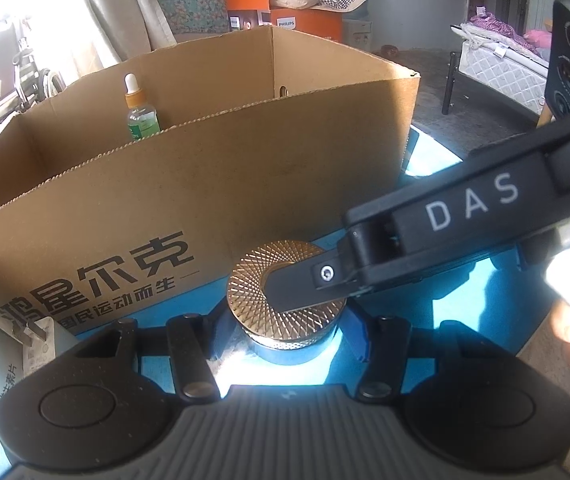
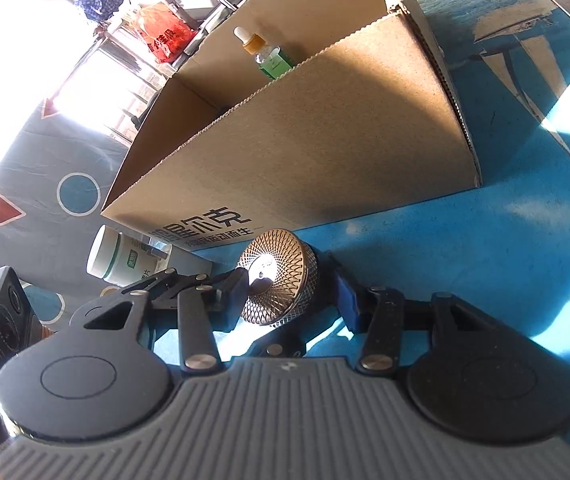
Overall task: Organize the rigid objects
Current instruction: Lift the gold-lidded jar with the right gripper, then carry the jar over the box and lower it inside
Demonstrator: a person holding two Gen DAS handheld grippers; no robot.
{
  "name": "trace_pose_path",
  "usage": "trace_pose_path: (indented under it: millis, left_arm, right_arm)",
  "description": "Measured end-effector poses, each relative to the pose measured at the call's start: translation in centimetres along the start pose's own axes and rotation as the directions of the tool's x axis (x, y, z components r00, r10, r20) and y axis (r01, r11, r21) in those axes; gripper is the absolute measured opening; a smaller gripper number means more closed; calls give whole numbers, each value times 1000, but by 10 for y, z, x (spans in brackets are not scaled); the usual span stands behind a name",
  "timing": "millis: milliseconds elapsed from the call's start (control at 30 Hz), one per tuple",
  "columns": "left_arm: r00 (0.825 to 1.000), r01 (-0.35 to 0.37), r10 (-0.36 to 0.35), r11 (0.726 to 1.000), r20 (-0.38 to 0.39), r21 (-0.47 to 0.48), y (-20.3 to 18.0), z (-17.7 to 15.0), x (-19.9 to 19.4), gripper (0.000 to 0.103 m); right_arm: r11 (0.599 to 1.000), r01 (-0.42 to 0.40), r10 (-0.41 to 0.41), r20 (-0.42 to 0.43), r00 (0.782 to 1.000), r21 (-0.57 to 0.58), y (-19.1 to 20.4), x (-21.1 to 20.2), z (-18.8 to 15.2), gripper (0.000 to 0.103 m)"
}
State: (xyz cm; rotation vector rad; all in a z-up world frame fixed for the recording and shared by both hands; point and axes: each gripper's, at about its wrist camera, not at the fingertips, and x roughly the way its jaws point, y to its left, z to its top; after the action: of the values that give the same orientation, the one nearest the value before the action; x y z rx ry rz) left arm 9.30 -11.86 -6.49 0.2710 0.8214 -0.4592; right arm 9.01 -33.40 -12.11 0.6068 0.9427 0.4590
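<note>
Your left gripper [image 1: 285, 330] has its jaws clamped on the lower body of a round jar with a gold patterned lid [image 1: 285, 292], low in the middle of the left wrist frame, on the blue tabletop [image 1: 465, 300]. Your right gripper [image 2: 285, 292] grasps the lid's rim from both sides in the right wrist frame; in the left wrist view one of its fingers [image 1: 305, 284] lies across the lid. The jar stands just in front of the cardboard box [image 1: 205, 184]. A dropper bottle [image 1: 141, 112] stands upright inside the box, upper left. A white tub [image 2: 117, 256] lies at the box's left corner.
</note>
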Motion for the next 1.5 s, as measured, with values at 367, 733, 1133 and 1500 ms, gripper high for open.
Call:
trace_pose_path:
  millis: [367, 733, 1133, 1500]
  left_arm:
    - [1000, -17, 16, 999, -26, -37, 2, 8, 7, 57]
    - [1000, -6, 5, 999, -26, -37, 0, 6, 1, 57]
    - [999, -23, 24, 999, 26, -40, -3, 6, -30, 57]
    - [982, -83, 89, 996, 165, -43, 6, 32, -95, 57]
  right_arm:
    - [997, -23, 22, 12, 1000, 70, -8, 7, 4, 46]
    - [997, 5, -5, 5, 1000, 75, -2, 1, 2, 45]
    - [1000, 10, -10, 34, 999, 14, 25, -21, -3, 45]
    - [994, -24, 38, 132, 990, -111, 87, -64, 4, 46]
